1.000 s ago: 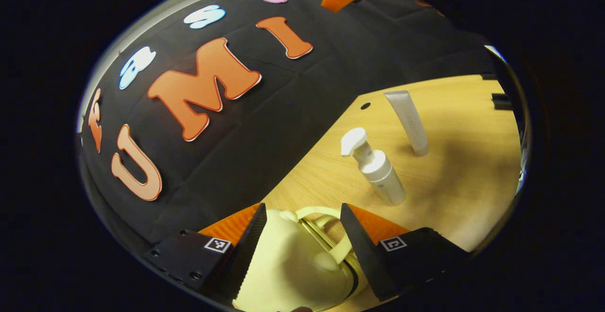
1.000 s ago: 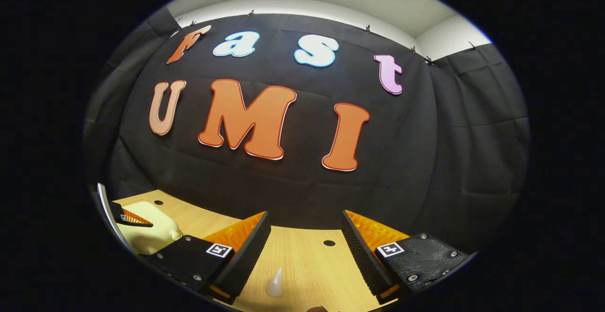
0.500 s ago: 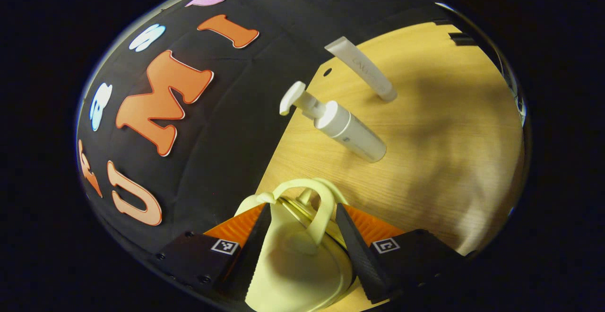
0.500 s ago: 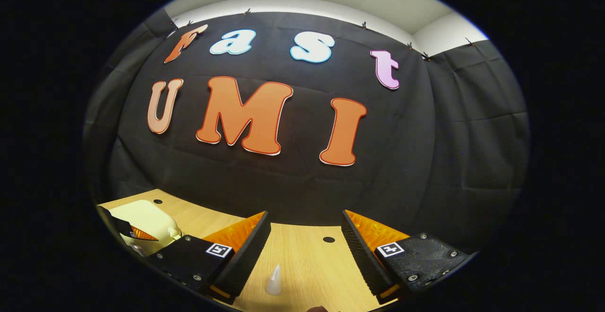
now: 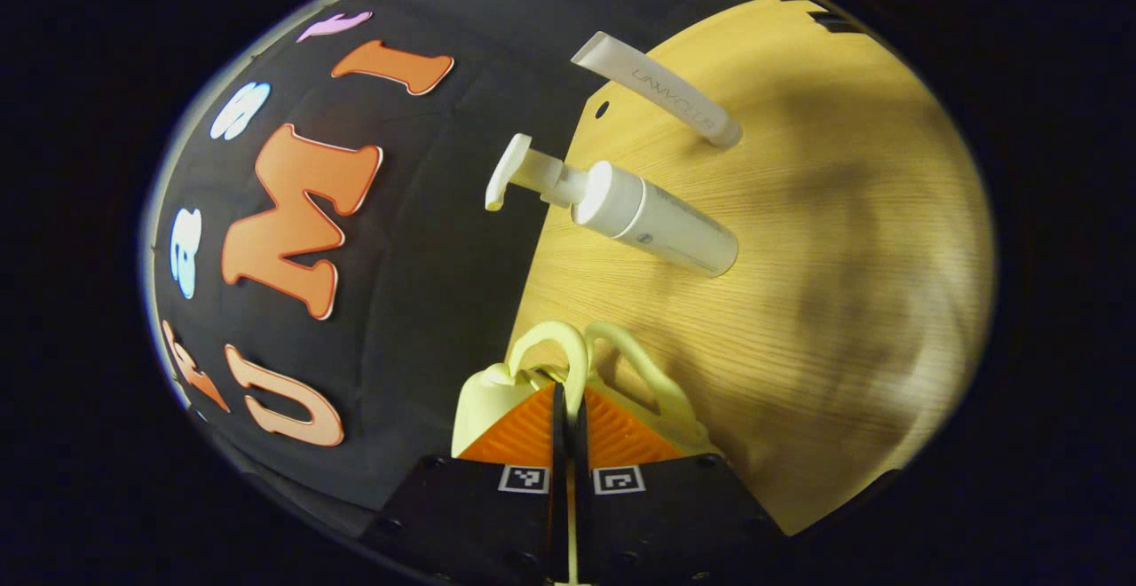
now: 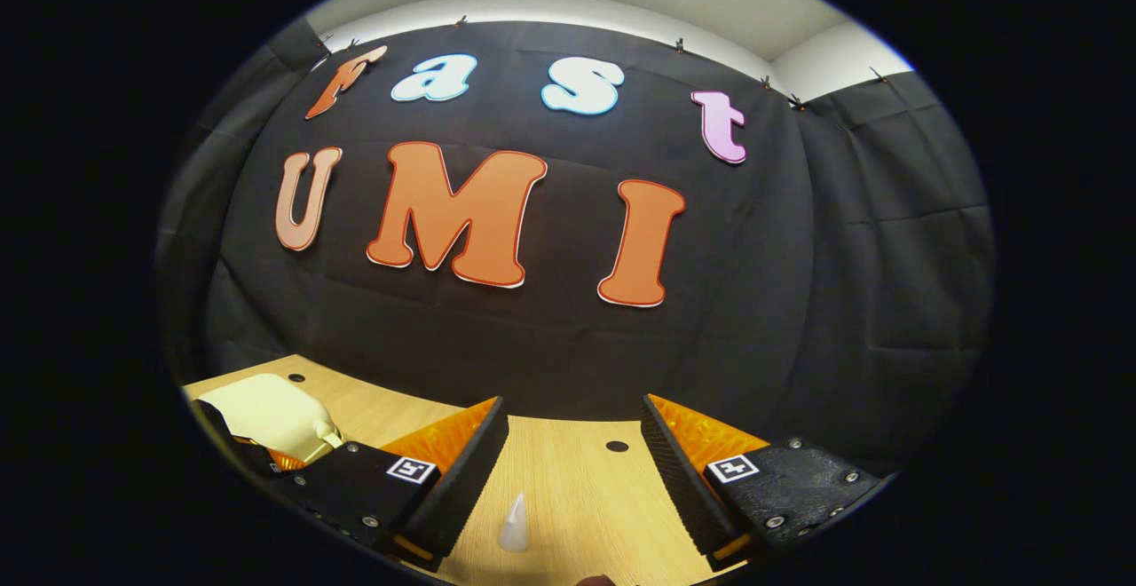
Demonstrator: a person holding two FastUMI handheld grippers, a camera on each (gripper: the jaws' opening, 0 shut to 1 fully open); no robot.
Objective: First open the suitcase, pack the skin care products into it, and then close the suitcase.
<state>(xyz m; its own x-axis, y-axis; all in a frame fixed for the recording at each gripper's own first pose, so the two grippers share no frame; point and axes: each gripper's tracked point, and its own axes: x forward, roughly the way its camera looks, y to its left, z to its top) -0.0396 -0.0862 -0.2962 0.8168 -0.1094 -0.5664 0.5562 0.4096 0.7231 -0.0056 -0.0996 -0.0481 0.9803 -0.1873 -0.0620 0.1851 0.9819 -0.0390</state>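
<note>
Both jaws | left gripper (image 5: 568, 408) clenched on suitcase handle (image 5: 552, 346) | right gripper (image 6: 572, 471) released

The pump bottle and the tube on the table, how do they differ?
The pump bottle is a round, thick cylinder; the tube is slimmer and tapers to a flat, crimped end. The pump bottle is topped by a spout head, while the tube stands on its cap with the flat end up. The pump bottle stands nearer the suitcase than the tube does. Both are white and stand upright on the wooden table.

The left tool (image 5: 568, 408) hides most of the pale yellow suitcase (image 5: 484, 395) behind its fingers
</note>
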